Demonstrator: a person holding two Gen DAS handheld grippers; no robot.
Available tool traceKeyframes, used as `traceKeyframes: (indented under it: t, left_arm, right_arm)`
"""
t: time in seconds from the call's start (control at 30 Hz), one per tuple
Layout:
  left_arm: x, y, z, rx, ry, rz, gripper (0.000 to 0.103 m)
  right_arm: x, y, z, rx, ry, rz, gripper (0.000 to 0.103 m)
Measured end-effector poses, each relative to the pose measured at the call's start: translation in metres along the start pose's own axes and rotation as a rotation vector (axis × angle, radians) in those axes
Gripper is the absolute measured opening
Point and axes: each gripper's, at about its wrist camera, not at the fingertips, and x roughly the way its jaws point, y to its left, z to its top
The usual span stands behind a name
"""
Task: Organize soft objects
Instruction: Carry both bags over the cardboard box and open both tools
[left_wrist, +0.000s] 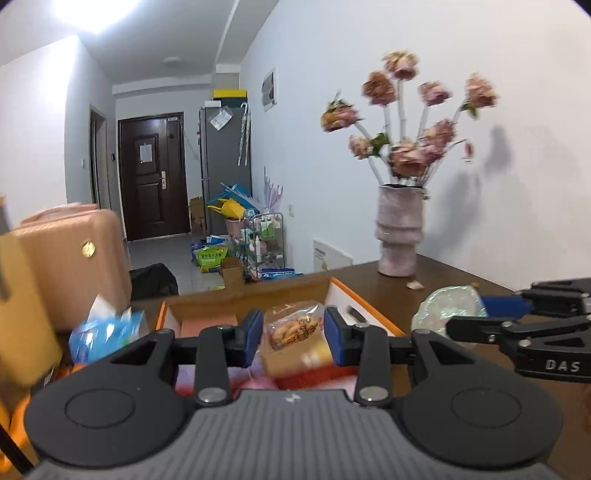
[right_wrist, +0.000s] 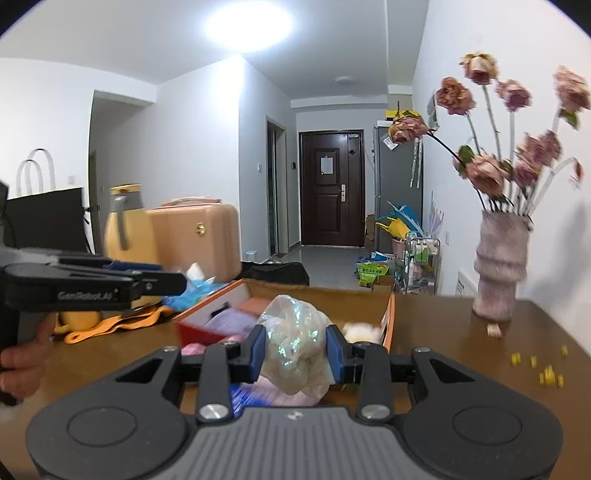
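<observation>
A: How does the black left gripper with blue finger pads (left_wrist: 294, 336) stand?

B: Level and pointing forward, its pads closed on a clear-wrapped snack packet (left_wrist: 293, 326).

A: And the black right gripper with blue pads (right_wrist: 295, 352)?

B: Also level, its pads pressed against a crinkled iridescent plastic bag (right_wrist: 295, 339). From the left wrist it reaches in from the right edge.

A: Any hand showing?

B: The person's bare left hand (right_wrist: 20, 363) wraps that gripper's handle, seen from the right wrist.
</observation>
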Motion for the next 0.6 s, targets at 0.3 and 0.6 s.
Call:
traceKeyframes:
  t: [0.3, 0.6]
  left_arm:
    - [0.233, 0.053, 0.037, -0.103, 0.27, 0.005, 0.037]
    - [0.326, 0.069, 0.009, -0.037, 0.399, 0.076, 0.051]
  right_arm:
    - [0.217, -0.066, 0.07, -0.041, 0.24, -0.05, 0.034]
    - [0.348, -0.082, 0.045, -0.121, 0.48, -0.18, 0.05]
